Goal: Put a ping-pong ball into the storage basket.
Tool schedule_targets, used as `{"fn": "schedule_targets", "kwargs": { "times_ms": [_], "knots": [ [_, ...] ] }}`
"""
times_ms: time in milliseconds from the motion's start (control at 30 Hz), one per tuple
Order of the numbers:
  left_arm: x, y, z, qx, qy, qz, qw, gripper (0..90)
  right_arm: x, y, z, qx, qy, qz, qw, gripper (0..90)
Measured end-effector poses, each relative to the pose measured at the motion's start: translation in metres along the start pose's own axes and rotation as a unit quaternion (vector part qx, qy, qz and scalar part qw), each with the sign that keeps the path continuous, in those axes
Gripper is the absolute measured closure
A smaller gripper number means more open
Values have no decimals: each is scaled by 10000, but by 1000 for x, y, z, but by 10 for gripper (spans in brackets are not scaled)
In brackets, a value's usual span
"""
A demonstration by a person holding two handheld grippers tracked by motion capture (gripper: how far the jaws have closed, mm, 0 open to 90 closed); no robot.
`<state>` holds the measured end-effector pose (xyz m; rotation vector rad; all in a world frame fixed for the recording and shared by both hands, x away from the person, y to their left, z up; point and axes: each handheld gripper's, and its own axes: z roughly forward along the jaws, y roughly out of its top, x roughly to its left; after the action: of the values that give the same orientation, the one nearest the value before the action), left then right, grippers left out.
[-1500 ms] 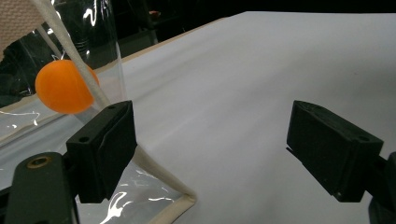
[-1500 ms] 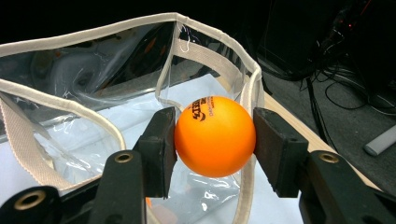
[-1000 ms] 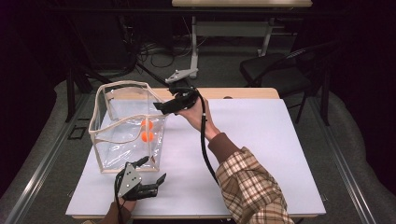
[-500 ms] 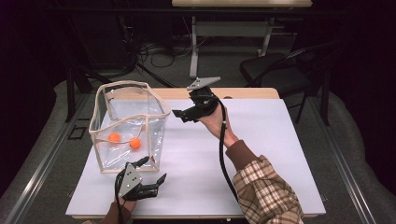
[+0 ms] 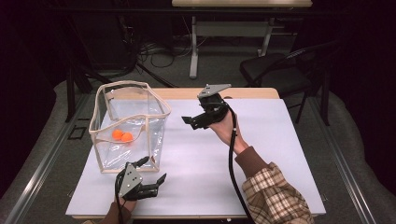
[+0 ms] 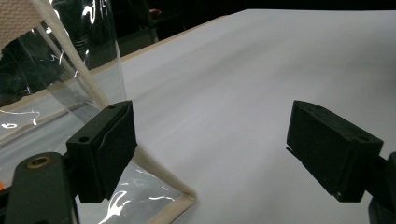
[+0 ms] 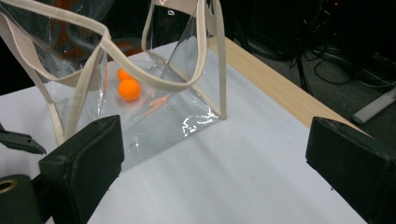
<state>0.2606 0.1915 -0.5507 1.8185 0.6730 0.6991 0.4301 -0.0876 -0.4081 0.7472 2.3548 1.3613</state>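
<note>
A clear bag (image 5: 112, 156) with beige trim stands open at the table's left. Two orange balls (image 5: 122, 135) lie together on its bottom, also seen through its wall as orange balls (image 7: 129, 89) in the right gripper view. My right gripper (image 5: 188, 122) hangs above the table's middle, right of the bag and pointing at it. Its jaws have just been opening and are open with nothing between them (image 7: 215, 172). My left gripper (image 5: 155, 169) rests by the bag's front right corner (image 6: 187, 200), open and empty (image 6: 212, 154).
A white sheet (image 5: 261, 154) covers the table, with a wooden edge (image 5: 252, 93) at the back. A black chair (image 5: 275, 70) and floor cables (image 5: 159, 51) lie beyond. A tip of the left gripper (image 7: 18, 140) shows at the right gripper view's left edge.
My right gripper has drawn back to the right, away from the bag's rim, and its jaws have spread. The two balls have shifted left inside the bag. The left gripper has stayed put.
</note>
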Motion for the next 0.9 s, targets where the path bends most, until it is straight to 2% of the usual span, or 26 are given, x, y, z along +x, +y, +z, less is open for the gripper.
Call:
{"fn": "schedule_targets", "kwargs": {
  "times_ms": [300,900],
  "knots": [
    [0,0,0,7,4,8,10000,158,-3,-17,-8,114,-85,77,9999,25],
    [0,0,-1,9,26,-14,10000,157,-4,-45,-28,223,-254,76,9994,9]
  ]
}}
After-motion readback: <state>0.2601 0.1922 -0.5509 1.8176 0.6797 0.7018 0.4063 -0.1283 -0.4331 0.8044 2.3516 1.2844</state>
